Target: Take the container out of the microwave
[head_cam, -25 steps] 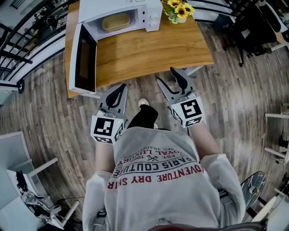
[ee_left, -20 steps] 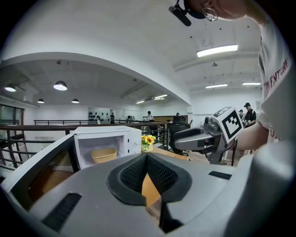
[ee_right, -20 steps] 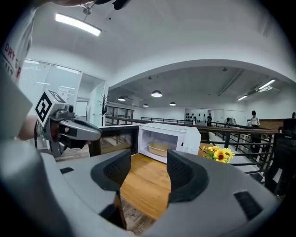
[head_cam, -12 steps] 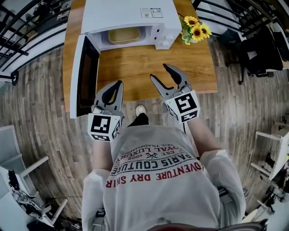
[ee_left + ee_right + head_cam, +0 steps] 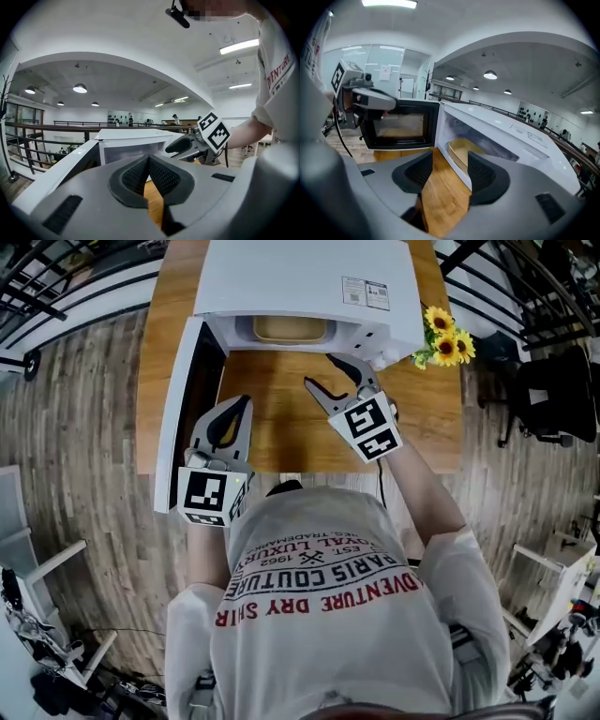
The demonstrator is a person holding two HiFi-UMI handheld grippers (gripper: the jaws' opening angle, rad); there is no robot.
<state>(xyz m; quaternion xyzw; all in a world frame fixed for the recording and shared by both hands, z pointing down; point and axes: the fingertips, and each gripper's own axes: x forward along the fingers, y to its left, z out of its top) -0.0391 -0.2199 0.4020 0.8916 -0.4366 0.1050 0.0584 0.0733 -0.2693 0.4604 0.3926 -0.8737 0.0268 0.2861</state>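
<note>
A shallow tan container (image 5: 289, 329) (image 5: 465, 149) sits inside the white microwave (image 5: 305, 282), whose door (image 5: 183, 413) stands swung open to the left. My right gripper (image 5: 323, 371) (image 5: 450, 174) hovers open over the wooden table just in front of the oven mouth, jaws empty and aimed toward the container. My left gripper (image 5: 239, 407) (image 5: 148, 161) hangs shut and empty beside the open door, over the table's front left. From the left gripper view the right gripper (image 5: 182, 144) shows ahead of the microwave (image 5: 133, 140).
The wooden table (image 5: 281, 427) carries the microwave and a pot of sunflowers (image 5: 441, 334) at its right rear. The open door (image 5: 401, 125) juts past the table's left front edge. Wood floor, railings and chairs surround the table.
The person has stepped up to the table. Both grippers moved forward toward the microwave; the right one now sits close to the opening. Jaw states look unchanged.
</note>
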